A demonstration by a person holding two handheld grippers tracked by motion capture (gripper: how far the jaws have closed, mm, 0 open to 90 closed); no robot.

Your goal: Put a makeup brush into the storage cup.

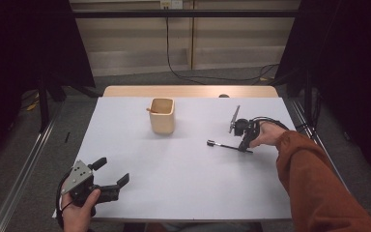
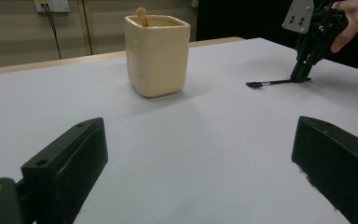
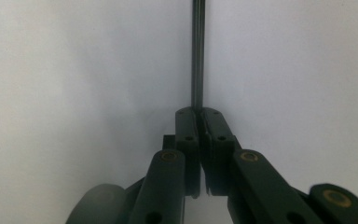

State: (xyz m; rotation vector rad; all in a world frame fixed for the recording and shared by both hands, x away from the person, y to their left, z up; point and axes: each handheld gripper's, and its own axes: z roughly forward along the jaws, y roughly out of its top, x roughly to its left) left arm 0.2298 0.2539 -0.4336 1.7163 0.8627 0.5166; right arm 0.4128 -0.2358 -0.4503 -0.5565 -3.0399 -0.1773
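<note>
**Right gripper clamped on thin black tool at table surface; left gripper idle and spread wide**

Table (image 1: pixel 183 179): white top, with a bare wooden strip along the far edge. It carries every item listed below.

Cream cup (image 1: pixel 162 116): square-sided, upright, at the far centre of the table. A small wooden stick end shows above its rim in the left gripper view. The cup stands well apart from both grippers.

Left gripper (image 1: pixel 112 173): held in the person's left hand at the near left corner of the table. Its jaws are spread wide with nothing between them; in the left gripper view they frame bare table, the cup beyond them.

Right gripper (image 1: pixel 244 147): held in the person's right hand, orange sleeve behind, at the right of the table. It is tipped down so that its jaw tips meet the surface. In the right gripper view the jaws are pressed together on the end of the tool.

Black tool (image 1: pixel 222 144): a slim rod with a small head at its free end. It lies low along the table, to the right of the cup and apart from it. One end is gripped; the head points toward the table centre.
</note>
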